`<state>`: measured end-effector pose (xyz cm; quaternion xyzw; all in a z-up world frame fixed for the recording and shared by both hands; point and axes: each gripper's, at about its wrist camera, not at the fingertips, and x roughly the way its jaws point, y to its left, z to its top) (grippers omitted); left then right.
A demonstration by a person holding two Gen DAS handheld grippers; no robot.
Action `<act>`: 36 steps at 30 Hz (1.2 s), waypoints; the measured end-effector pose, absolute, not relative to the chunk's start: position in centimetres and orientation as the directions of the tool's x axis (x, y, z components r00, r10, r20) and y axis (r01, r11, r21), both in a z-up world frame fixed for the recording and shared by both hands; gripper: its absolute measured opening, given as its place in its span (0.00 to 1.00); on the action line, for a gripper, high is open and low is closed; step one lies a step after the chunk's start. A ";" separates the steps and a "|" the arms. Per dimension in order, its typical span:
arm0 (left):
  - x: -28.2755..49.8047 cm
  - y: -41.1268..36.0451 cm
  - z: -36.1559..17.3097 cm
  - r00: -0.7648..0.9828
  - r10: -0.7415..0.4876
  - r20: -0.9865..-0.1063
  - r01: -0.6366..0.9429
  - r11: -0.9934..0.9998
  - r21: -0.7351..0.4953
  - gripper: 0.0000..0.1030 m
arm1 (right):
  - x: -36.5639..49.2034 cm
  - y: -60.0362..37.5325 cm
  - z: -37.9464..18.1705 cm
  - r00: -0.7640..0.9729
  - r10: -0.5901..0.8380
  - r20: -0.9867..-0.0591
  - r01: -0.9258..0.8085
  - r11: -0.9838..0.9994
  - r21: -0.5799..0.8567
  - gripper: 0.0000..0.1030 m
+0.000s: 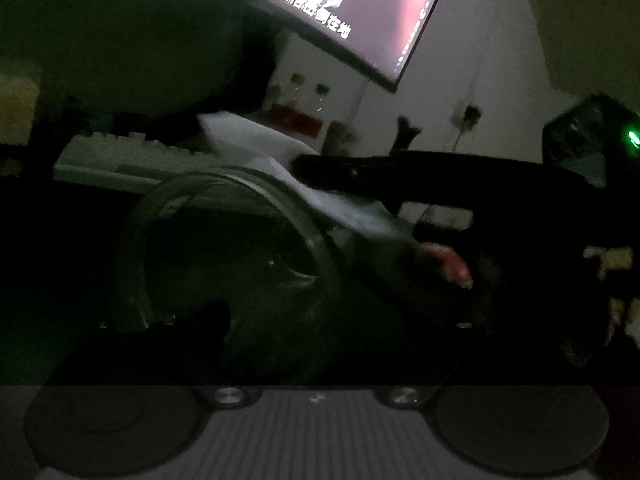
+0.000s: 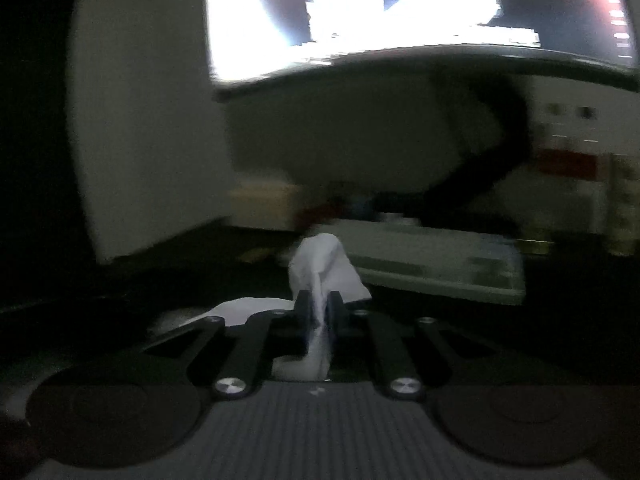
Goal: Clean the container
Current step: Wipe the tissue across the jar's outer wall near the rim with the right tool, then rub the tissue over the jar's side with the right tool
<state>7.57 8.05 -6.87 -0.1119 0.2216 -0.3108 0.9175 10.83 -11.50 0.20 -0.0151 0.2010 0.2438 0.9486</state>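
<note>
The room is dark. In the left wrist view a clear glass container [image 1: 224, 256] lies on its side between my left gripper's dark fingers [image 1: 208, 320], its round mouth facing the camera; the left gripper [image 1: 320, 312] is shut on it. My right gripper [image 1: 360, 176] reaches in from the right, holding a white tissue [image 1: 280, 152] at the container's upper rim. In the right wrist view the right gripper [image 2: 319, 304] is shut on the white tissue [image 2: 324, 264], which sticks up between the fingertips.
A lit monitor [image 1: 360, 8] hangs above the desk and also shows in the right wrist view [image 2: 400, 8]. A pale keyboard [image 1: 120, 156] lies behind the container and shows in the right wrist view [image 2: 440, 264]. A device with a green light [image 1: 600, 136] stands at the right.
</note>
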 end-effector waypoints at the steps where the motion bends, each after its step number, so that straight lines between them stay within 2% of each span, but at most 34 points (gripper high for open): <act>1: 7.5 7.9 -6.6 0.711 -0.606 -0.357 0.511 0.794 -0.331 0.93 | 11.2 -11.7 0.2 0.802 0.450 -0.394 -0.459 0.885 0.075 0.15; 6: 8.4 7.7 -5.1 0.690 -0.559 -0.460 0.460 0.829 -0.318 0.93 | 11.2 -11.1 0.1 0.812 0.431 -0.393 -0.464 0.886 0.014 0.15; 10: 8.9 7.9 -4.4 0.705 -0.499 -0.504 0.417 0.867 -0.274 0.92 | 11.4 -11.6 0.2 0.797 0.450 -0.404 -0.469 0.881 0.058 0.14; 16: 8.8 8.0 -5.3 0.717 -0.496 -0.490 0.435 0.867 -0.243 0.93 | 9.7 -11.2 0.4 0.678 0.623 -0.390 -0.627 0.767 0.134 0.15; 18: 8.9 8.2 -5.4 0.715 -0.511 -0.476 0.439 0.859 -0.262 0.95 | 10.3 -11.2 0.3 0.687 0.608 -0.398 -0.612 0.779 0.136 0.14; 22: 9.4 9.3 -5.6 0.713 -0.541 -0.447 0.435 0.841 -0.322 0.95 | 12.1 -11.6 0.1 0.786 0.464 -0.410 -0.474 0.877 0.084 0.15; 24: 9.6 9.8 -5.8 0.711 -0.557 -0.430 0.440 0.829 -0.346 0.95 | 12.6 -11.4 0.2 0.794 0.444 -0.416 -0.446 0.890 0.098 0.15; 26: 9.7 9.8 -5.9 0.713 -0.559 -0.424 0.441 0.827 -0.348 0.95 | 11.9 -10.6 0.1 0.785 0.468 -0.405 -0.474 0.875 0.093 0.14; 28: 9.7 9.6 -5.9 0.717 -0.555 -0.422 0.443 0.830 -0.339 0.95 | 11.2 -9.7 0.2 0.732 0.563 -0.384 -0.562 0.817 0.127 0.14; 31: 9.7 9.8 -6.1 0.717 -0.567 -0.407 0.450 0.821 -0.351 0.96 | 10.9 -9.6 0.1 0.707 0.600 -0.374 -0.604 0.788 0.123 0.14; 33: 9.9 10.2 -6.2 0.709 -0.585 -0.394 0.457 0.807 -0.375 0.96 | 11.4 -10.1 -0.1 0.741 0.555 -0.378 -0.565 0.819 0.095 0.13; 36: 10.1 10.7 -6.2 0.699 -0.605 -0.381 0.460 0.789 -0.407 0.96 | 12.5 -10.9 -0.3 0.841 0.363 -0.400 -0.398 0.917 -0.005 0.14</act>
